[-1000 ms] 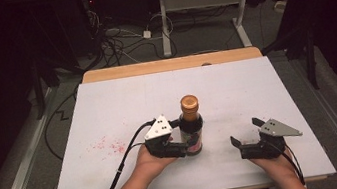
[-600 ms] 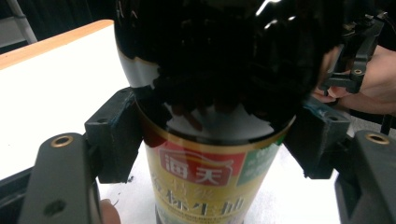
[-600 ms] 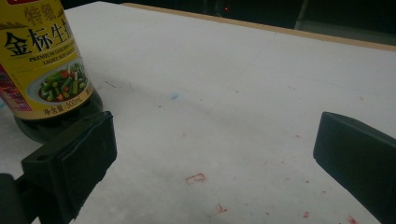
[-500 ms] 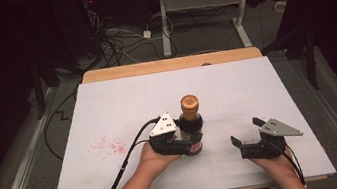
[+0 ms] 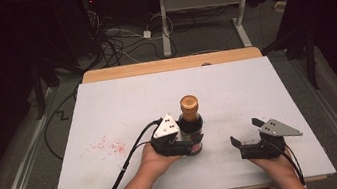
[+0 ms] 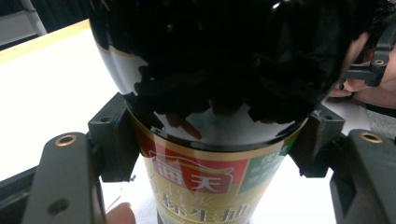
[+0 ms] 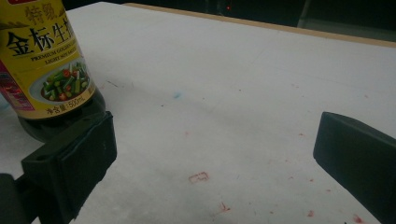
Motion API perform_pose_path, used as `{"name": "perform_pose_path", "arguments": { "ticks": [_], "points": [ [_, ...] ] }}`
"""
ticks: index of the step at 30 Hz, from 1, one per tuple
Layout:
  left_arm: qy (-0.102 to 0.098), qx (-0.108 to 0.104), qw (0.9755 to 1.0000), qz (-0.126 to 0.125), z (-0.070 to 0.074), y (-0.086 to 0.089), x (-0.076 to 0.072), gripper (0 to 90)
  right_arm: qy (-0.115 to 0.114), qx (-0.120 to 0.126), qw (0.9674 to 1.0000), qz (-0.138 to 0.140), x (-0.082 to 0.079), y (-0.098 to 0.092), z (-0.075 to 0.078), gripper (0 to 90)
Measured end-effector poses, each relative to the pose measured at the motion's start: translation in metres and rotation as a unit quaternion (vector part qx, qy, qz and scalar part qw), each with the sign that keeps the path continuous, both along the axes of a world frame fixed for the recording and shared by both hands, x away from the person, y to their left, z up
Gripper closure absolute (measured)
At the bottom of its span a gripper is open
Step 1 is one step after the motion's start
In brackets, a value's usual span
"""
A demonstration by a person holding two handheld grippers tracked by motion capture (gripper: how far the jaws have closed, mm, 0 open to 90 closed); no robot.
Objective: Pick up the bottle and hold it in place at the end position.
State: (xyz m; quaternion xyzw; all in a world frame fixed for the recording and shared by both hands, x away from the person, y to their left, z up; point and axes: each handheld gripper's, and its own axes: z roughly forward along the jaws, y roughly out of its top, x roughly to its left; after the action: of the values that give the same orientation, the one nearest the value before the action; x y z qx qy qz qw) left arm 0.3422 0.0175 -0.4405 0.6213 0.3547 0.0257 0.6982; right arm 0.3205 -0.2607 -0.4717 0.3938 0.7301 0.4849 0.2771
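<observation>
Gripping the bottle [image 5: 191, 124] low on its body, the left gripper [image 5: 180, 144] holds it upright near the table's [image 5: 108, 108] front edge, middle. Right gripper [image 5: 249, 138] rests beside, jaws wide, empty. Likely next: reaching for the cap while the bottle is steadied.

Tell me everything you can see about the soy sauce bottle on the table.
The soy sauce bottle stands upright on the white table, near its front edge. It is dark, glossy glass with a gold-brown cap and a yellow label with Chinese characters, the English words "premium" and "light soy sauce", and a picture of vegetables. The left gripper is closed around its lower body, pads pressing both sides.
</observation>
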Motion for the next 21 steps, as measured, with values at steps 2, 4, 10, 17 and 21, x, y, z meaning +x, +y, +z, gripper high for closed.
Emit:
{"name": "perform_pose_path", "arguments": {
  "ticks": [2,4,10,17,21],
  "points": [
    [-0.002,0.000,1.0000,0.000,-0.0001,0.0002,-0.0002,28.3,0.000,0.000,1.0000,0.000,0.0005,-0.0004,-0.0001,0.2],
    [-0.001,0.000,1.0000,0.002,0.0005,0.0004,-0.0005,28.5,0.001,0.003,1.0000,-0.003,0.0005,-0.0014,-0.0001,0.2],
    [-0.014,0.029,0.9992,-0.025,-0.0003,0.0058,-0.0006,28.7,0.000,0.002,1.0000,-0.005,0.0006,-0.0037,0.0001,0.2],
    [-0.009,0.025,0.9996,-0.010,0.0006,0.0071,0.0024,28.8,-0.002,0.002,1.0000,-0.006,0.0003,-0.0053,0.0008,0.2],
    [-0.012,0.028,0.9995,-0.004,0.0007,0.0087,0.0048,28.8,-0.002,0.003,1.0000,-0.007,0.0001,-0.0057,0.0010,0.2]
  ]
}}
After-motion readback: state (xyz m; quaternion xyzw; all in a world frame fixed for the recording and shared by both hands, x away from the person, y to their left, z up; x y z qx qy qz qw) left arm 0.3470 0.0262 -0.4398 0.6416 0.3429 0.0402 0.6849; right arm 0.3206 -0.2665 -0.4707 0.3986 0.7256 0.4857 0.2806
